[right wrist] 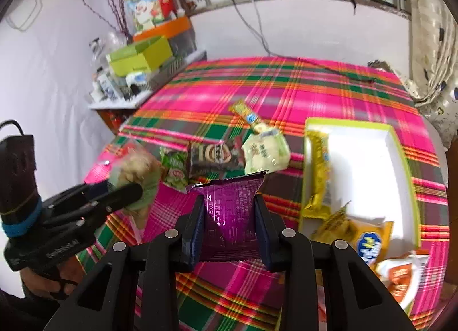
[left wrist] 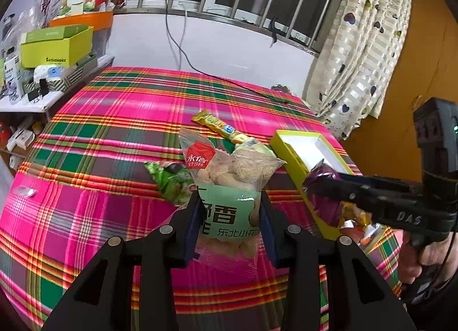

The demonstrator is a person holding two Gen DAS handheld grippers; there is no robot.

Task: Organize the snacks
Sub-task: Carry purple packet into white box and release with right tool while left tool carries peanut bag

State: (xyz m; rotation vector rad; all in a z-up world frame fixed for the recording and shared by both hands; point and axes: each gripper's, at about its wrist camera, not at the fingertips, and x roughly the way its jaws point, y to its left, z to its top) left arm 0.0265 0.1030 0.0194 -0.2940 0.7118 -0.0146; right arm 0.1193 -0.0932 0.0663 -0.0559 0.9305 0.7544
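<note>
My left gripper is shut on a clear bag of beige snacks with a green label and a red logo, held above the plaid cloth. My right gripper is shut on a purple foil packet, lifted off the table beside the lime-green box. In the left wrist view the right gripper holds the purple packet over the box's near end. The box holds a yellow packet and an orange one. On the cloth lie a yellow bar, a green packet, a dark cookie packet and a pale pouch.
A pink and green plaid cloth covers the table. A cluttered white shelf with a lime carton stands at the far left. A black cable runs across the far edge. A curtain hangs at the right. A small silver wrapper lies at the left.
</note>
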